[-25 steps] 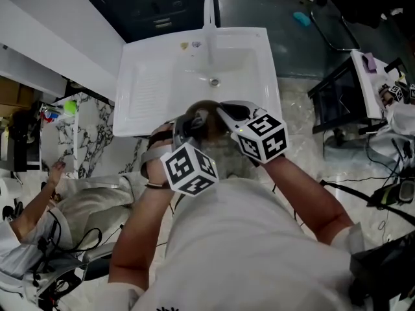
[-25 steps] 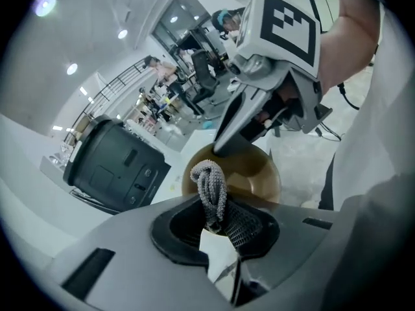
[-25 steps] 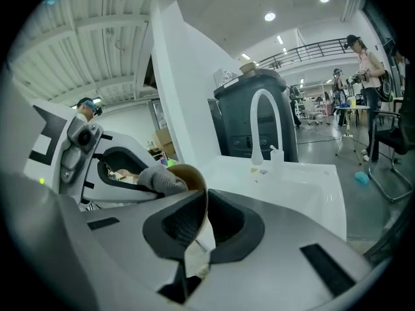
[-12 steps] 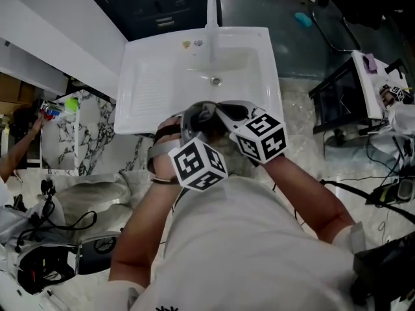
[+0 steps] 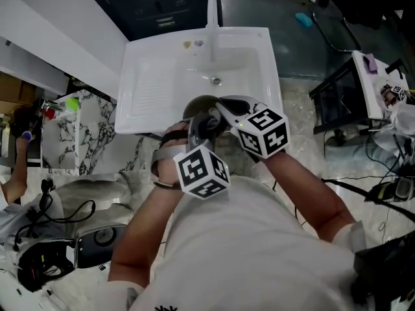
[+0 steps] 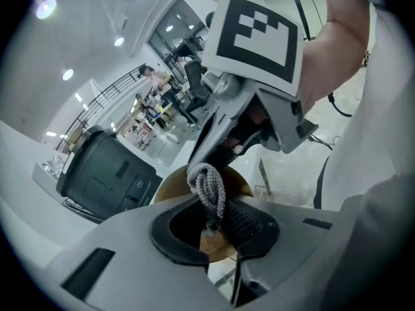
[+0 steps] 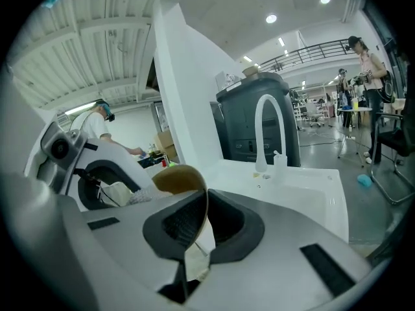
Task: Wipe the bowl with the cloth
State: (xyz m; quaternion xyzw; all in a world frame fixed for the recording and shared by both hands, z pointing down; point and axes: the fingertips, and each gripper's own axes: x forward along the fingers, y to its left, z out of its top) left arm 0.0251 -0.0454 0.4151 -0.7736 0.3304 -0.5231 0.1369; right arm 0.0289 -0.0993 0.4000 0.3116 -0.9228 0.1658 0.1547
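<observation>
A tan bowl (image 5: 202, 102) is held on edge over the front rim of the white sink (image 5: 149, 83). My right gripper (image 5: 224, 109) is shut on the bowl's rim; in the right gripper view the thin wall of the bowl (image 7: 180, 180) runs between the pads. My left gripper (image 5: 205, 126) is shut on a grey knitted cloth (image 6: 209, 186), which is pressed against the bowl (image 6: 174, 188). The right gripper's marker cube (image 6: 259, 34) fills the top of the left gripper view. The bowl's inside is mostly hidden in the head view.
A white faucet (image 5: 210, 11) and a drain (image 5: 216, 81) are at the back of the sink. A person's hand (image 5: 16, 167) shows at the far left near a marbled counter (image 5: 71, 135). Cables and dark equipment (image 5: 45, 261) lie on the floor at lower left.
My left gripper with the cloth has shifted a little right and nearer across the bowl. The right gripper has barely moved. The person at far left has pulled back.
</observation>
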